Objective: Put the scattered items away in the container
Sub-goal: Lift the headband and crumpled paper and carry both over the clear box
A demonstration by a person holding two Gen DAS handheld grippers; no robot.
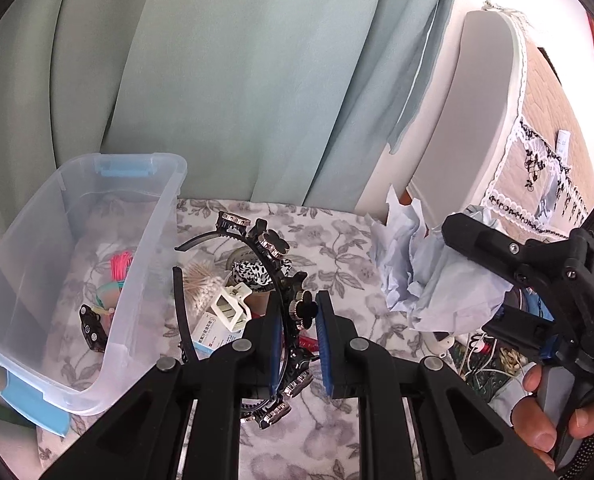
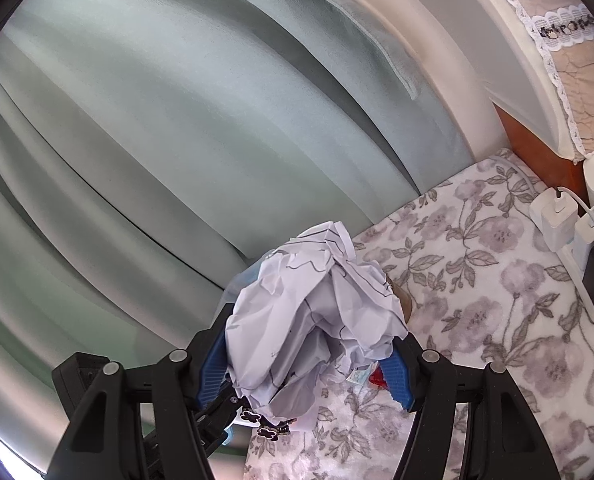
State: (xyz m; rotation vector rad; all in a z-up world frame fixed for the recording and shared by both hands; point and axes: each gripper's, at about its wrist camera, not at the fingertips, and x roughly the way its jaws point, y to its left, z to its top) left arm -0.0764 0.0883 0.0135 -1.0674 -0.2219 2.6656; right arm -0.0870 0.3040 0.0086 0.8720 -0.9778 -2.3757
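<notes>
Floral cloth (image 1: 337, 248) covers the work surface; grey-green curtains (image 1: 217, 80) hang behind it. Left-wrist view: one clear plastic bin (image 1: 109, 344) stands at nine o'clock from the left gripper (image 1: 299, 328), holding a pink-and-teal item and a small black object. A loose pile sits between bin and gripper at about eleven o'clock: one bundle of cotton swabs (image 1: 205, 284), one white claw clip (image 1: 231, 306), one small carton (image 1: 213, 334) and one leopard-print piece (image 1: 253, 274). The left gripper's jaws are nearly closed, pinching one black headband (image 1: 275, 256) decorated with clover ornaments. At three o'clock, the right gripper (image 2: 309, 356), in a person's hand (image 1: 553, 412), clamps one crumpled white paper wad (image 2: 317, 312) between half-spread jaws. Right-wrist view: one power strip with chargers (image 2: 565, 216) lies at two o'clock.
</notes>
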